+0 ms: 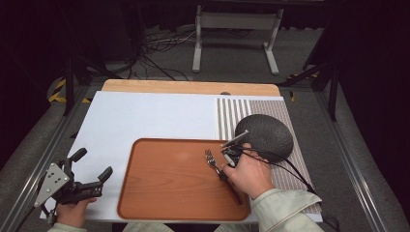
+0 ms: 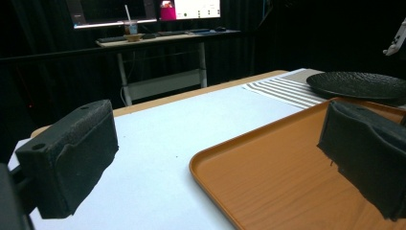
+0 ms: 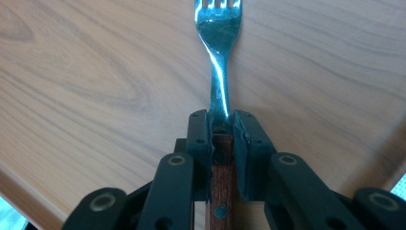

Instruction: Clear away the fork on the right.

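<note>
So the right gripper (image 3: 221, 125) has its jaws clamped on a fork (image 3: 218, 57), right where the steel neck meets the wooden handle. The fork lies low over the brown tray (image 1: 159, 193), in the tray's right half, tines aimed toward its far edge. In the high view the right gripper (image 1: 231, 155) sits under the person's right hand (image 1: 249, 174), just inside the tray's right rim.

Looks to me like the pick-up step: grip is on, fork hasn't really left the tray. Next move probably calls for a straight lift that keeps the fork level, then a carry over the right rim toward the place setting. The grip is narrow and near the neck, so the fork could swivel if it's tipped.

The left gripper (image 1: 92, 169) hangs off the tray's left side over the white bench (image 1: 145, 116), jaws wide, nothing in them.

Beyond the tray's far right corner there's a dark round plate (image 1: 263, 135) on a striped placemat (image 1: 232, 113). The plate is the one thing close to the carry path; the cable trailing across the mat could snag too.
</note>
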`<state>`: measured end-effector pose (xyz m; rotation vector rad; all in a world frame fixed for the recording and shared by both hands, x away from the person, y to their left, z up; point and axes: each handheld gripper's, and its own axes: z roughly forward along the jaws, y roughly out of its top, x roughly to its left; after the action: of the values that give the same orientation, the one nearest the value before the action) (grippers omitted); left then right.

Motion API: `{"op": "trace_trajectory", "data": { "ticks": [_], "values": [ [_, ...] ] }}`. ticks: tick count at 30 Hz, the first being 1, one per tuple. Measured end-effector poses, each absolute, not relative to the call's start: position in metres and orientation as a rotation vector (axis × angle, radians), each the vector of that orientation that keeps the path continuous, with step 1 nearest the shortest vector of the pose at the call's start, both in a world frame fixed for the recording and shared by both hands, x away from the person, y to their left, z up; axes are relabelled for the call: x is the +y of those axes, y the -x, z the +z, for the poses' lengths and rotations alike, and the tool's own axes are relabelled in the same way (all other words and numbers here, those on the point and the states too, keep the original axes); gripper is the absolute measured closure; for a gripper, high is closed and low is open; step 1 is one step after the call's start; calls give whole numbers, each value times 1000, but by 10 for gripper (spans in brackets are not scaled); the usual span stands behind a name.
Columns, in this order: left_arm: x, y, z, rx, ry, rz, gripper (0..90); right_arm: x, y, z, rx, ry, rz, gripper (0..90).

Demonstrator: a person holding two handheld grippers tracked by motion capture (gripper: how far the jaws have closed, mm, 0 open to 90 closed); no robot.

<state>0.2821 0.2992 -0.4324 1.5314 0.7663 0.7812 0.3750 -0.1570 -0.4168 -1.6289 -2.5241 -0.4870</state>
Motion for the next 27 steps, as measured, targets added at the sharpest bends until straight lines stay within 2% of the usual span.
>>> {"op": "trace_trajectory", "data": {
  "ticks": [4,11,19,23,24,25,27],
  "values": [
    [299,-282,-432,766,-1531,782,5,-158,-376,-416,-2550,1607,-506,712],
    [299,-282,-432,766,-1530,781,5,-158,-377,-409,-2629,1536,-626,512],
    [299,-282,-432,766,-1530,780,5,-155,-376,-406,-2813,1316,-921,375],
    [299,-282,-432,764,-1530,779,5,-153,-376,-405,-2860,1231,-967,410],
    [299,-282,-432,764,-1531,780,5,-152,-376,-404,-2856,1212,-979,440],
    [299,-282,-432,762,-1530,780,5,-152,-377,-403,-2883,1146,-1023,511],
    [299,-282,-432,763,-1531,779,5,-151,-378,-403,-2894,1129,-1027,539]
  ]
}}
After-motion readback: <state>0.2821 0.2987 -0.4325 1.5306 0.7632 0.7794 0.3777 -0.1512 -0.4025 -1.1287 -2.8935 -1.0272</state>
